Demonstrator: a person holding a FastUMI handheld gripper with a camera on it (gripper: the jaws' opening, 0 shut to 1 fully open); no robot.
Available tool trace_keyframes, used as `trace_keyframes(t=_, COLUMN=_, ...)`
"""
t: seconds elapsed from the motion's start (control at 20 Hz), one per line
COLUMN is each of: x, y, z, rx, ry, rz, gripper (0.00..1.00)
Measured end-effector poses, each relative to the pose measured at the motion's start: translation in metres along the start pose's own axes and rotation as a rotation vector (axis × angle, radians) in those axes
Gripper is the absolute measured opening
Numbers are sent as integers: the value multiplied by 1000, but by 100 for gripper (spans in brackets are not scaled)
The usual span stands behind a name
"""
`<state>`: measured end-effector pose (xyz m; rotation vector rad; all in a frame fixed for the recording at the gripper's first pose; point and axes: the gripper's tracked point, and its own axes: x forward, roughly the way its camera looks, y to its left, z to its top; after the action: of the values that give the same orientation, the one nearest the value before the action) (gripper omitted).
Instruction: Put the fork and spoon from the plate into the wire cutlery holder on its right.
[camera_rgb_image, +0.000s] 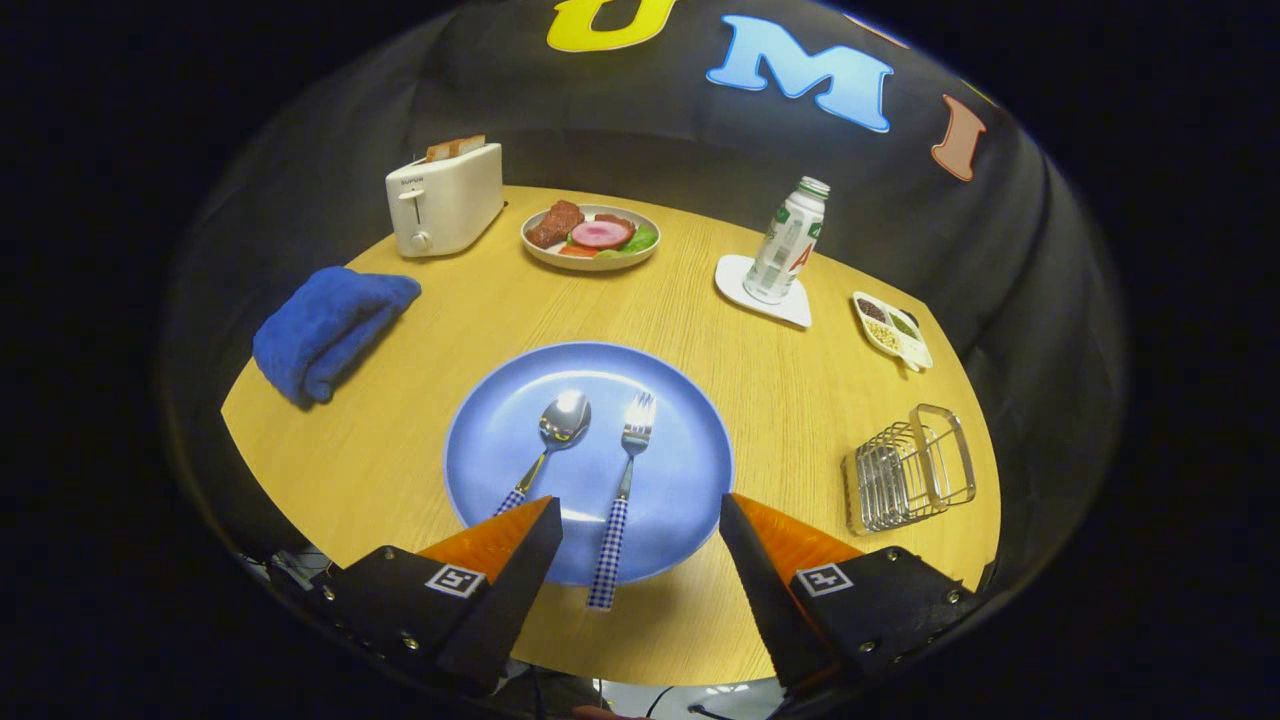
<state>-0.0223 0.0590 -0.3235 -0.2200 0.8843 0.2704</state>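
A blue plate (670, 440) lies on the wooden table just ahead of my fingers. On it rest a spoon (562, 422) to the left and a fork (628, 470) to the right, both with blue-and-white checked handles pointing toward me. The fork's handle end hangs over the plate's near rim, between my fingers. The spoon's handle end is hidden behind my left finger (510, 545). My gripper (640, 512) stands open above the plate's near edge with nothing held. The wire cutlery holder (908, 472) sits to the right of the plate.
Beyond the plate stand a white toaster (445, 200) with bread, a dish of food (592, 237), and a bottle (788, 243) on a white coaster. A folded blue towel (328, 325) lies to the left. A small divided dish (893, 329) sits behind the holder.
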Motion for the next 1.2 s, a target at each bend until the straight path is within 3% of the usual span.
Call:
trace_keyframes(t=0.2, x=10, y=2, z=-7, rx=-13, ry=47, rz=-5, gripper=97)
trace_keyframes(t=0.35, x=18, y=7, z=-12, rx=-8, ry=91, rz=18, gripper=81)
trace_keyframes(t=0.4, x=22, y=5, z=-17, rx=-13, ry=111, rz=13, gripper=81)
trace_keyframes(t=0.45, x=24, y=8, z=-18, rx=-9, ry=129, rz=24, gripper=70)
trace_keyframes(t=0.6, x=26, y=10, z=-28, rx=13, ry=196, rz=31, gripper=56)
trace_keyframes(t=0.8, x=30, y=6, z=-29, rx=-32, ry=258, rz=13, gripper=56)
trace_keyframes(t=0.85, x=104, y=-2, z=-74, rx=-43, ry=272, rz=-3, gripper=35)
trace_keyframes(t=0.9, x=56, y=-7, z=-43, rx=-33, ry=294, rz=22, gripper=13)
trace_keyframes(t=1.05, x=85, y=-22, z=-45, rx=-12, ry=312, rz=66, gripper=14)
trace_keyframes(t=1.2, x=72, y=-18, z=-39, rx=-42, ry=304, rz=97, gripper=14)
